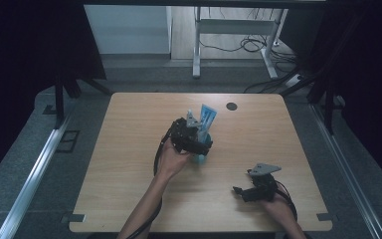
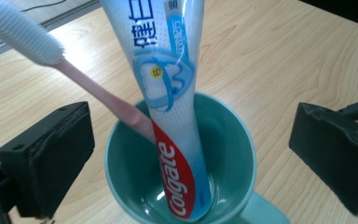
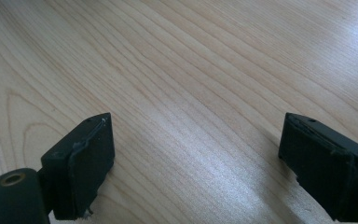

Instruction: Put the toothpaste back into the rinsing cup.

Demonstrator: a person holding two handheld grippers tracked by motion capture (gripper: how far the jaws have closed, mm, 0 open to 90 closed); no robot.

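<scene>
Fingers (image 2: 46,158) flanking cup (image 2: 135,186), apart.

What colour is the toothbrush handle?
Pink, with a white head; toothbrush shows best in the left gripper view.

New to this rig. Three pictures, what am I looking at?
No robot here: a person holds hand-held tongs in each hand at a wooden table. The high view looks down from above; the other two cameras ride on the tongs. The left tongs stand open around a green mug without pressing on it; inside stand a toothpaste tube and a pink toothbrush. The right tongs are open, holding nothing, low over bare wood near the table's front right.
</scene>
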